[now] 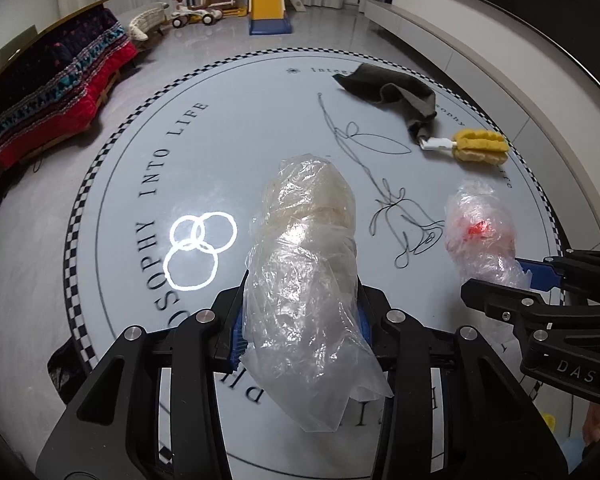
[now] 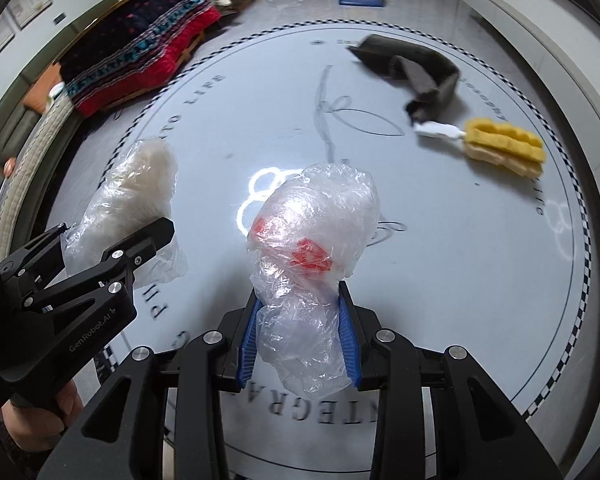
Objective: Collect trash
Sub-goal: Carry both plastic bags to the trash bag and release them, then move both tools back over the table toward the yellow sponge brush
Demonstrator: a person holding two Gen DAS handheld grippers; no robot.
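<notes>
Got both tongs loaded over the round grey printed rug (image 1: 300,92). My left gripper (image 1: 300,320) is clamped on a crumpled clear plastic bag with whitish stuff inside (image 1: 304,264). My right gripper (image 2: 300,336) pinches a crumpled clear plastic bag with red print (image 2: 312,248). Further out past both tips lie a dark grey cloth (image 1: 396,92) and a yellow sponge brush with a white handle (image 1: 476,146), just beside each other.

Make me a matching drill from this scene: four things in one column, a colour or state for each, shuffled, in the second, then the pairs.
Things:
1. plain clear bag
2. clear bag with red print
3. sponge brush
4. cloth

States:
A. yellow, lying on the round table
B. held in the left tool
C. dark grey, crumpled on the table
D. held in the right tool

Pairs: 1-B, 2-D, 3-A, 4-C
</notes>
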